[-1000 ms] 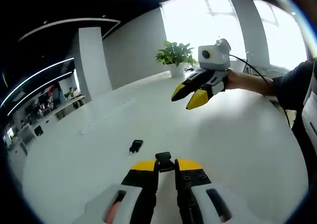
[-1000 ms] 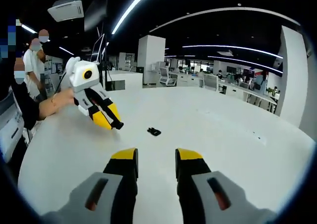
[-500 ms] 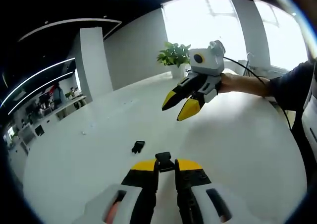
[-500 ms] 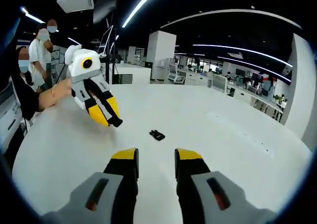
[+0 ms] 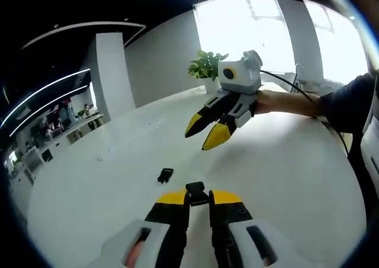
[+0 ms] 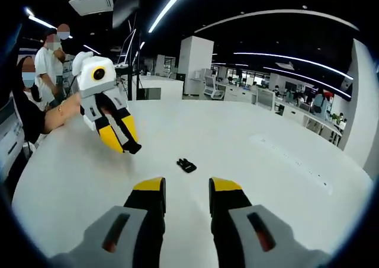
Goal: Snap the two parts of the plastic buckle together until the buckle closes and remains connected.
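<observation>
White table (image 6: 266, 179), buckle part (image 6: 186, 165), no writing

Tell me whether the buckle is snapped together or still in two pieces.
In two pieces: the left gripper is shut on one buckle part, and the other buckle part lies apart on the white table.

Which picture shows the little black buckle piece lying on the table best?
The right gripper view: the buckle piece lies on the white table, unblocked, with its prongs visible. In the left gripper view the same piece looks like a plain dark block, beyond the other piece held in the left gripper.
</observation>
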A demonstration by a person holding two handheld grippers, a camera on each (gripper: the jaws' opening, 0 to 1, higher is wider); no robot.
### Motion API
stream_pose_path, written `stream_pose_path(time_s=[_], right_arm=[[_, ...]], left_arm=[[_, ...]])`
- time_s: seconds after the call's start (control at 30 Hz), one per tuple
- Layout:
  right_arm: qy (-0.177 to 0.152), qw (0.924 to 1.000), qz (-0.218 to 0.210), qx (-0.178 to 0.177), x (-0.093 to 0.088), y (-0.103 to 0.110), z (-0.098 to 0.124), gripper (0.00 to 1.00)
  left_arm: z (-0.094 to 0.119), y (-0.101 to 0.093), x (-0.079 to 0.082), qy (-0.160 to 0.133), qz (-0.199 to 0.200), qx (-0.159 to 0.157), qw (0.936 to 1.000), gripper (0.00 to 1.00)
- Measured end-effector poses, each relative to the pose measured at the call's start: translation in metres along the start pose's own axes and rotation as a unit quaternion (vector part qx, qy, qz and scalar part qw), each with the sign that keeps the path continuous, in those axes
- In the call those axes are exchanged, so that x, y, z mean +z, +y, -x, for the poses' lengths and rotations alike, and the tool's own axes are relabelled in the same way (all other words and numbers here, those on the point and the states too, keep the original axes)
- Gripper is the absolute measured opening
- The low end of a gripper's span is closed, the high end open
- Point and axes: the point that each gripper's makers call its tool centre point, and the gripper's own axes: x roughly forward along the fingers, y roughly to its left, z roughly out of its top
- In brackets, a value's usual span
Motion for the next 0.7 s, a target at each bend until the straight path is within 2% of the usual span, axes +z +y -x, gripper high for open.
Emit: stream_pose_path(time_s=[0.33,0.7], right_arm=[[0.007,0.9998,0.009,0.018,-0.002,-0.001,-0.014,0.28],[-0.009,0.9985,-0.001,0.054,-0.001,-0.007,-0.031,0.26]], left_arm=[[-0.001,-0.001,-0.002,0.002,0.001,-0.001,1.0000,0.12],[-0.001,-0.003,-0.004,0.006,-0.003,-0.003,1.0000,0.12]])
